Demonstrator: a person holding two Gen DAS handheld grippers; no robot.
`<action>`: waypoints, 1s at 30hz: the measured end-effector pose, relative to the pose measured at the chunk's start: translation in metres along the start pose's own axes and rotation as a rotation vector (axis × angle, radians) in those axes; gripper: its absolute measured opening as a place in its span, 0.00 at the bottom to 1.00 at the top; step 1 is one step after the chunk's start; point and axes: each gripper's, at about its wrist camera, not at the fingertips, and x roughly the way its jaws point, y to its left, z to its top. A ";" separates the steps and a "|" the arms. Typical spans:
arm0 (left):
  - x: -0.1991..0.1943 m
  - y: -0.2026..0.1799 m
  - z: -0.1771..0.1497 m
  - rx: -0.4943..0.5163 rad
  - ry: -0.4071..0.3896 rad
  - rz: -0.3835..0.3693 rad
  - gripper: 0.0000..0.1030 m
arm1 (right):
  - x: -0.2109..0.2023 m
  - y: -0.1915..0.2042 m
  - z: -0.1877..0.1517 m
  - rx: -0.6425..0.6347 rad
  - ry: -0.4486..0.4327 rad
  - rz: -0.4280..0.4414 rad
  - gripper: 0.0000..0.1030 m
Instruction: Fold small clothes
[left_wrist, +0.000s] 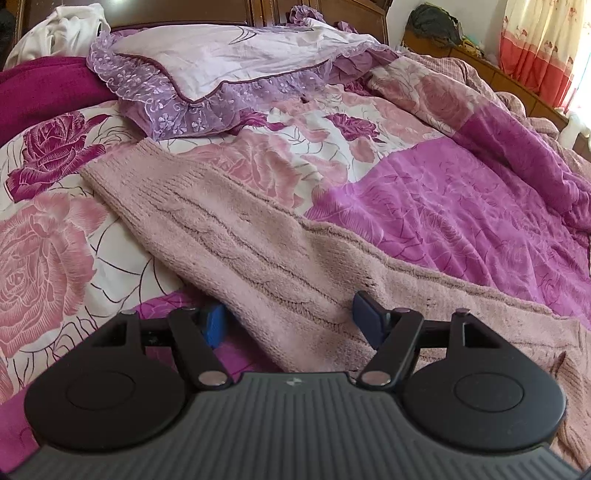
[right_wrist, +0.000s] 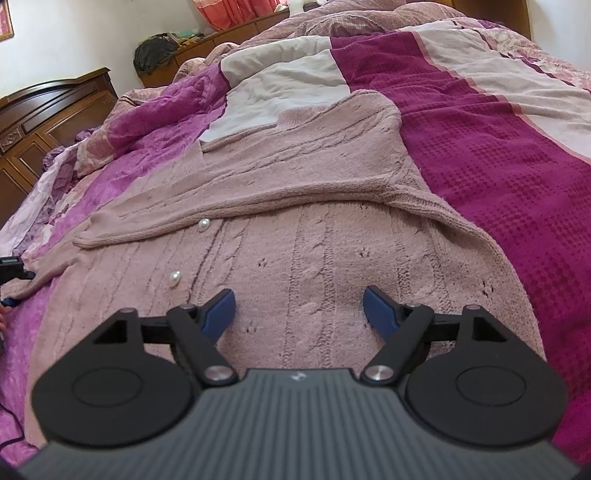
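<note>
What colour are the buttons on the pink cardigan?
Pearly white buttons on the cardigan, clearest in the right wrist view.

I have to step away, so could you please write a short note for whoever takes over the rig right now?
Left gripper: open, holding nothing, low over a sleeve of the pink cardigan.
Right gripper: open, empty, over the cardigan's body.
Cardigan lies on the bedspread, pearl buttons up.
Done: one sleeve is folded across the front.
Left: the sleeve by the left gripper, then fold the body.
</note>
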 end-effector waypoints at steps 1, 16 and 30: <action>0.000 -0.001 0.000 0.007 0.000 0.002 0.72 | 0.001 0.000 0.000 -0.001 0.000 -0.002 0.77; -0.032 -0.005 0.002 0.014 -0.086 -0.116 0.07 | 0.004 0.003 -0.002 0.004 -0.010 0.007 0.86; -0.154 -0.091 0.020 0.181 -0.344 -0.441 0.07 | -0.009 -0.007 0.008 0.079 -0.019 0.061 0.87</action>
